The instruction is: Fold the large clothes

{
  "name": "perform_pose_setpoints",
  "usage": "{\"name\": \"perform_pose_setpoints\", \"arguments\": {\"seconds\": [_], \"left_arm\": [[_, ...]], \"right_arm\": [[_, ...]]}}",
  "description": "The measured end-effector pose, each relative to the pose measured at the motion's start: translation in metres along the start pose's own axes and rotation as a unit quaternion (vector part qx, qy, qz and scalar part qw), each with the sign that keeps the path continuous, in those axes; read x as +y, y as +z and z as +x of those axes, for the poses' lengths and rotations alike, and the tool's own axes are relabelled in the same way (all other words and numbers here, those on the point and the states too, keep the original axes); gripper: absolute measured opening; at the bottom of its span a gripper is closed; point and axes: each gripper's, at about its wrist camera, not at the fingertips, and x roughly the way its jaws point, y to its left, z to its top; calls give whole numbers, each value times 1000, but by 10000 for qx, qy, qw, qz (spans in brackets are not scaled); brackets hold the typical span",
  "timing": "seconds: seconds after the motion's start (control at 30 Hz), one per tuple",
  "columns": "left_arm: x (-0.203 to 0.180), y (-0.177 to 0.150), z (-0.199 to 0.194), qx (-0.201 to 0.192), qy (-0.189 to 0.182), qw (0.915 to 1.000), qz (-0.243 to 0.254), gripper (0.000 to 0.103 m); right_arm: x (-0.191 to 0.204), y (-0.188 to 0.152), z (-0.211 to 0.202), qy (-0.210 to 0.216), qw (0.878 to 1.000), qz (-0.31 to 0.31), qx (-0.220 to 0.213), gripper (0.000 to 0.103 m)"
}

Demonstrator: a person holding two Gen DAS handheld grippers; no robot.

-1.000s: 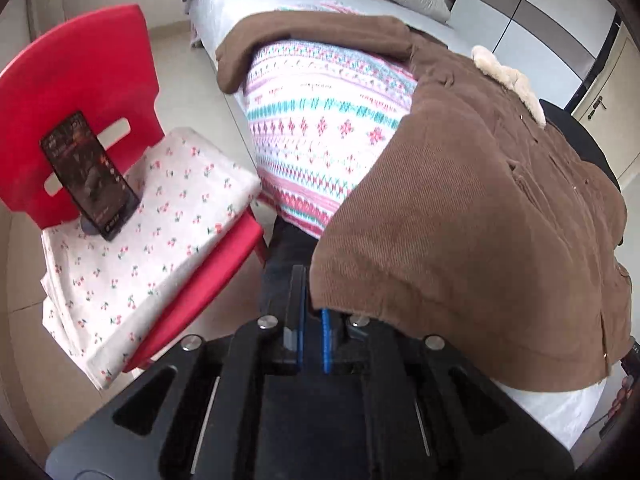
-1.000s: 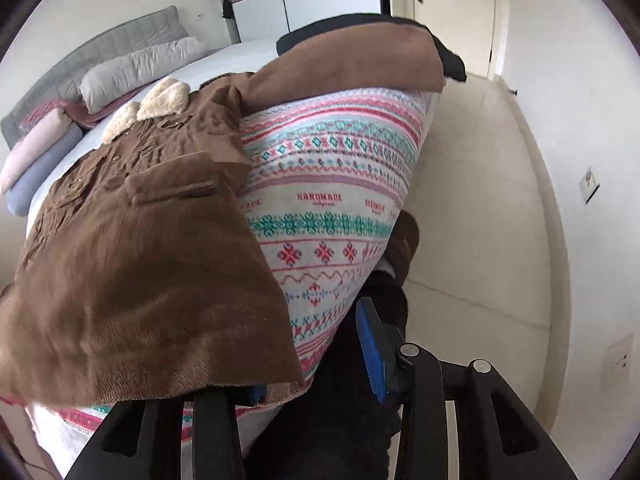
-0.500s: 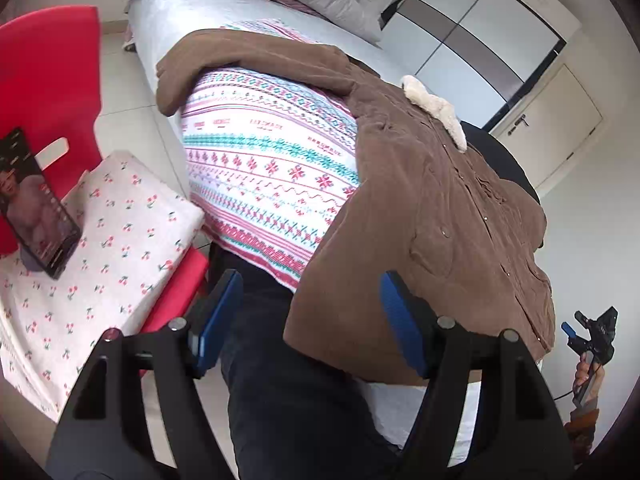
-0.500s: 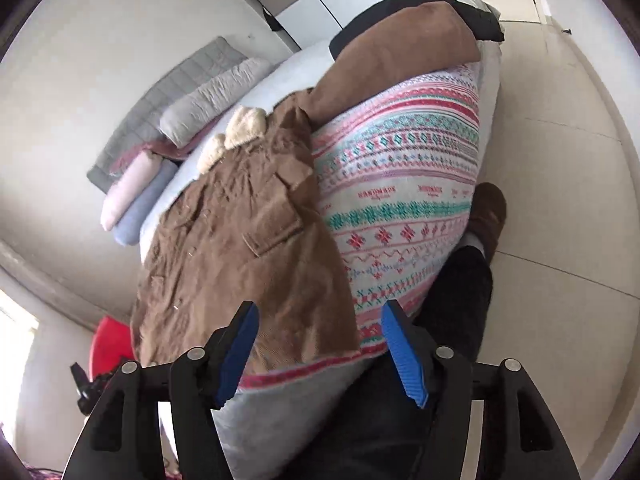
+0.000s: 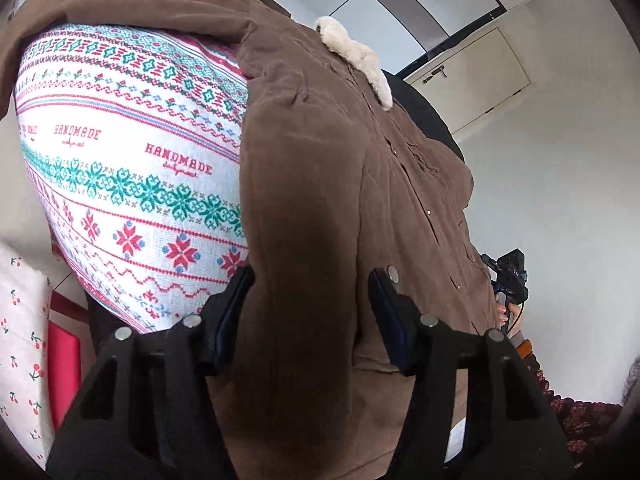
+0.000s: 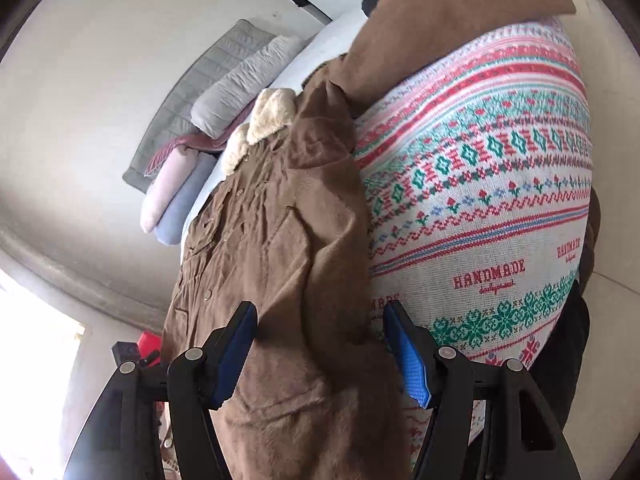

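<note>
Patterned bedding (image 5: 132, 168) carries the brown coat (image 5: 340, 184), spread out ahead of both tools. Left gripper (image 5: 310, 312) straddles the coat's hem, its jaws closing but not yet pressing. Right gripper (image 6: 320, 356) stands wide, hem between its jaws, unpinched.

Left tool (image 5: 311, 312): matte black plastic frame with triangular cut-outs, round silver screw heads at the pivots, dark blue ribbed pads (image 5: 234, 308) inside both fingers. Right tool (image 6: 320, 350): same black frame and silver screws, brighter blue ribbed pads (image 6: 412, 364).
</note>
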Motion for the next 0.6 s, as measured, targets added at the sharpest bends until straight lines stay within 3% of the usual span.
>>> {"name": "perform_pose_setpoints", "arguments": {"seconds": [0.07,0.13,0.3,0.5,0.6], "left_arm": [[-4,-11,-2,95,-296,9995,-2,44],[-3,-26,-5,157,-625,9978,-180,44],[1,-58,-20,227,-1083,9917,-653,44],[-14,-88,-22,658,-455,9957,-473,44],[-10,-92,-19,674,-169,9963,-515,44]], "right_arm": [[-8,-8,-3,429,9989,150,-87,64],[-17,-22,-3,958,9944,435,120,54],[-21,-60,-10,1421,9872,587,428,49],[-18,-81,-21,1503,9857,707,293,44],[-20,-87,-22,1454,9860,758,310,44]]}}
